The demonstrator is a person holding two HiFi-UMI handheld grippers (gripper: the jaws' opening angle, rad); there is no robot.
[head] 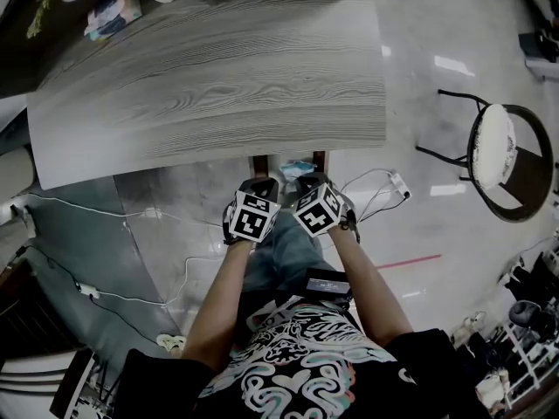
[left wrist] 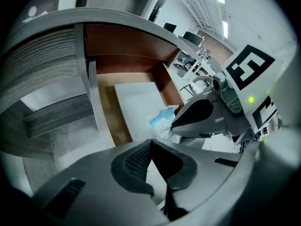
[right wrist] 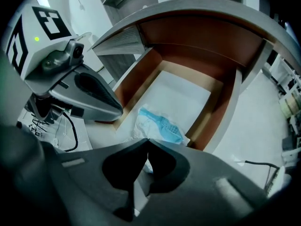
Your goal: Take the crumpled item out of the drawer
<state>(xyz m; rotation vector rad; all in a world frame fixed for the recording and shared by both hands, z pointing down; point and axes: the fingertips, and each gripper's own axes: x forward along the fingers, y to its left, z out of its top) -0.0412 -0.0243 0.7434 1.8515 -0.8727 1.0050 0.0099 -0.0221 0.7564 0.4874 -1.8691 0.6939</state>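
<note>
An open wooden drawer [head: 258,164] juts out from under the grey table [head: 210,77]. A crumpled blue and white item [head: 297,166] lies near the drawer's front, on a white liner. In the left gripper view the crumpled item [left wrist: 162,119] sits just beyond the jaws, next to the drawer wall [left wrist: 106,117]. My left gripper [head: 262,186] [left wrist: 151,141] is shut and holds nothing. My right gripper [head: 307,182] [right wrist: 147,139] hovers right above the crumpled item [right wrist: 157,126], jaw tips together, with nothing between them. The two grippers are side by side at the drawer front [right wrist: 221,107].
A black metal chair [head: 502,155] with a white seat stands to the right. A power strip [head: 397,184] and white cables [head: 131,299] lie on the glossy floor. Small items [head: 113,11] sit on a dark surface at the far left.
</note>
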